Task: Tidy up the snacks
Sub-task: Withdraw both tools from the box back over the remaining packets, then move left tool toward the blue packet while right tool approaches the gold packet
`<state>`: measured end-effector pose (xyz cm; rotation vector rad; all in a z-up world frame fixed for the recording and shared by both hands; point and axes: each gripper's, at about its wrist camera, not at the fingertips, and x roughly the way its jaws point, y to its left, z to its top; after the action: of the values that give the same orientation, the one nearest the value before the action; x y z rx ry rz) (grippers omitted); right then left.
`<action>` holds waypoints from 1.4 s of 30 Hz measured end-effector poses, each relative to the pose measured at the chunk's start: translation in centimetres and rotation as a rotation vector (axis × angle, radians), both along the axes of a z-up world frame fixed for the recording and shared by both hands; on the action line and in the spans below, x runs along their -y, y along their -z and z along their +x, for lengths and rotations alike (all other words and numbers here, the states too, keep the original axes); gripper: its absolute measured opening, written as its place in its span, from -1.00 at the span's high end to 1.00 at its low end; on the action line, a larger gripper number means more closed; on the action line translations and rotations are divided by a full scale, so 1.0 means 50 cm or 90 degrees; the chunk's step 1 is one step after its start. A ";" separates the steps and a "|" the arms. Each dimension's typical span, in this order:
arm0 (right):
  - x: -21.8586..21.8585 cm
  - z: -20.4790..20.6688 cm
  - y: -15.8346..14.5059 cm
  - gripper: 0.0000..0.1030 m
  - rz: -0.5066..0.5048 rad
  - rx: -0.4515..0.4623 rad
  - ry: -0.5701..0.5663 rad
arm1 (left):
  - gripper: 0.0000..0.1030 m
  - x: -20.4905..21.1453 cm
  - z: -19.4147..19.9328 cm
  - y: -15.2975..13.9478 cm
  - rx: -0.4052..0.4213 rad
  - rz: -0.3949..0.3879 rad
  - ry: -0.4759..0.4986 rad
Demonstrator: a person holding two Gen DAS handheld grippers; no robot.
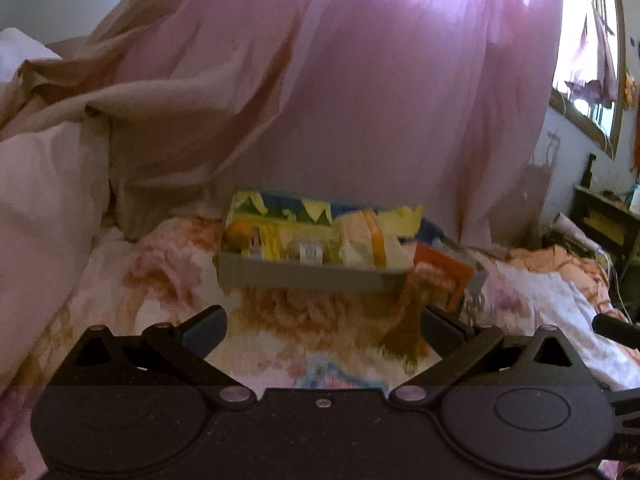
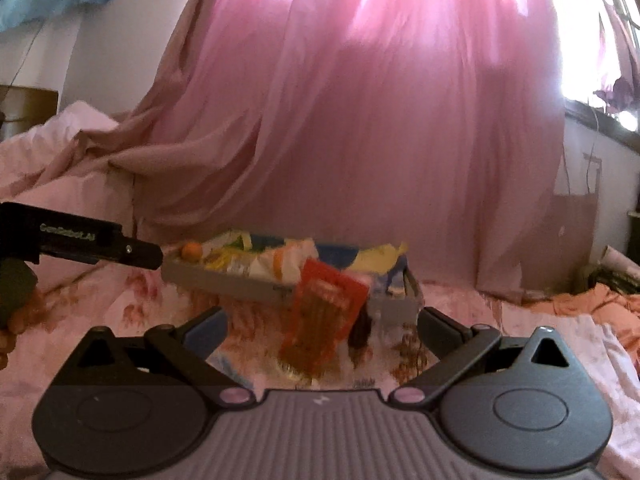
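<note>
Both my grippers, left gripper (image 1: pixel 323 330) and right gripper (image 2: pixel 320 330), are spread wide, holding nothing. Gray tray (image 2: pixel 224 282) of blurred snacks sits ahead on the floral bedspread (image 1: pixel 160 280); red packet (image 2: pixel 326 312) leans against its front, print unreadable.

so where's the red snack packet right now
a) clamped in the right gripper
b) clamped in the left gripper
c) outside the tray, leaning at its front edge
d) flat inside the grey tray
c: the red packet stands tilted on the bedspread against the front of the grey tray, while the right gripper and the left gripper are both open and empty.
</note>
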<state>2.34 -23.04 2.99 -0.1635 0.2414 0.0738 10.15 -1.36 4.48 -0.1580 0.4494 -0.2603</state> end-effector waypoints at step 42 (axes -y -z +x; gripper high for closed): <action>0.019 0.073 0.150 -1.00 0.025 -0.271 0.052 | -0.99 0.084 0.101 0.156 -0.135 0.134 0.171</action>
<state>5.98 -23.99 -4.52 -0.0970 0.6705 0.0316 15.21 -5.58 -3.32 0.0822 0.7071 -0.4597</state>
